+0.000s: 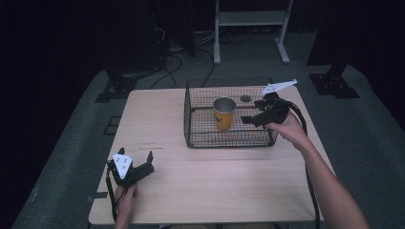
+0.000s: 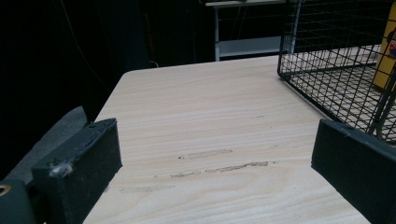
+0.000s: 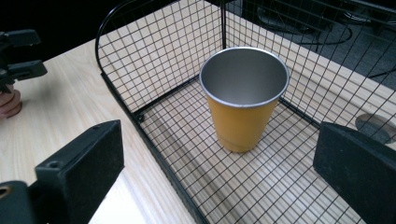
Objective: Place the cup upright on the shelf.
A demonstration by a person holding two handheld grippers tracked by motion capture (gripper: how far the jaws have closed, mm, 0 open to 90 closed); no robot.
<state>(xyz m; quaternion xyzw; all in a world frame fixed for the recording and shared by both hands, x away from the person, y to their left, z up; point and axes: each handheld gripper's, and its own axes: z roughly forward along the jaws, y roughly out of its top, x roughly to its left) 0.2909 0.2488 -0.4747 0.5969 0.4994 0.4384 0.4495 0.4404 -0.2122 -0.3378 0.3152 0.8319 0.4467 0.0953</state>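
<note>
A yellow metal cup (image 1: 224,113) stands upright and empty inside a black wire basket (image 1: 191,119) on the far half of the wooden table. My right gripper (image 1: 249,113) hangs over the basket's right side, open, its jaws pointing at the cup. In the right gripper view the cup (image 3: 243,93) stands a short way ahead of the wide-apart jaws of the right gripper (image 3: 219,168), untouched. My left gripper (image 1: 137,155) rests low near the table's front left, open with nothing in it. In the left gripper view its jaws (image 2: 215,158) frame bare wood, with the basket (image 2: 336,60) ahead at right.
The table (image 1: 200,181) has bare wood in front of and left of the basket. A round grommet hole (image 1: 245,98) lies under the basket's far right. A white metal stand (image 1: 250,19) and cables lie on the dark floor behind.
</note>
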